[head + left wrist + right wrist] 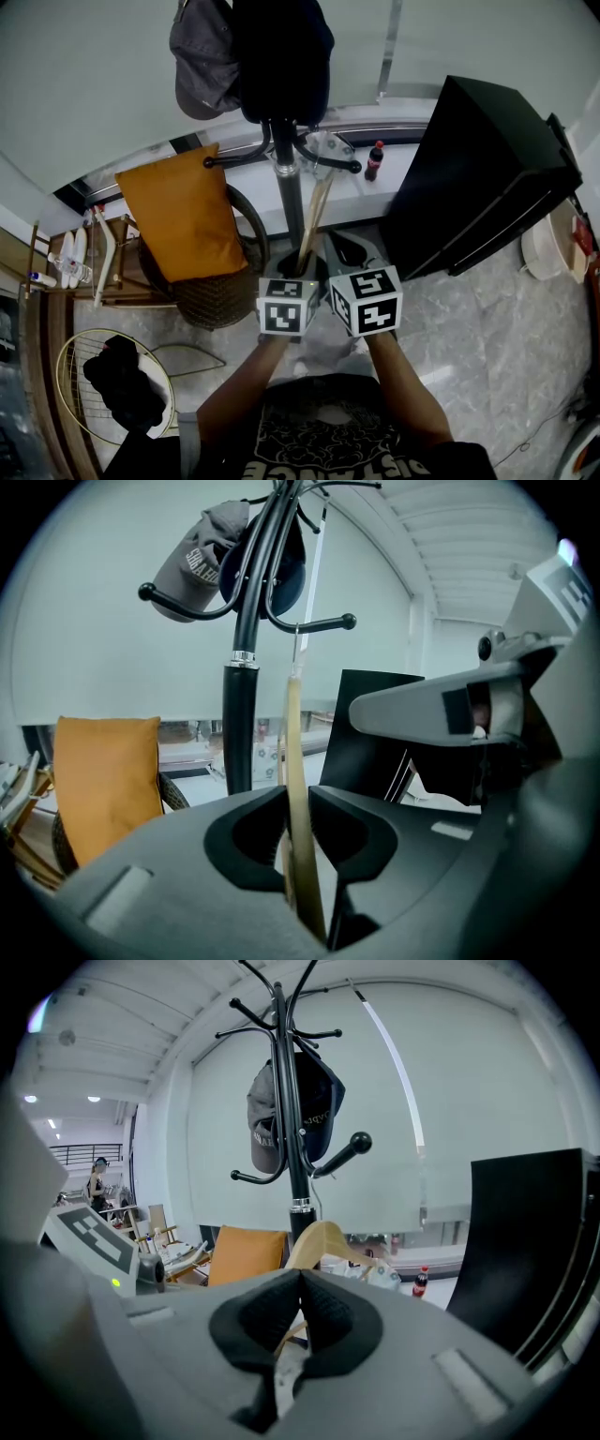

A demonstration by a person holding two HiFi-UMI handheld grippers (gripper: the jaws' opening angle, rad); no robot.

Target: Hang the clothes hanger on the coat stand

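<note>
Jaws of my left gripper (298, 803) clamp the hanger (296, 752), whose pale wood runs edge-on up from between them. My right gripper (300, 1279) sits just beside it, jaws closed tip to tip with nothing seen pinched between them. In the right gripper view the hanger's curved shoulder rises just past those tips.

From the left gripper the hanger slants upward to its thin metal hook (298, 641), which reaches a lower arm (323, 624) of the stand (239, 696). I cannot tell whether the hook bears on that arm or only hangs close by it. In the head view both marker cubes are side by side at the foot of the black pole, with my forearms below them.

Higher on the stand hang a grey cap (192, 564) and a darker cap (281, 56). Left of the pole an orange cushion (183, 220) leans in a wicker chair (220, 295). Right of it stands a black cabinet (478, 178), with a bottle (374, 159) on the sill behind. A wire basket (70, 361) with dark cloth in it lies on the floor to my left.
</note>
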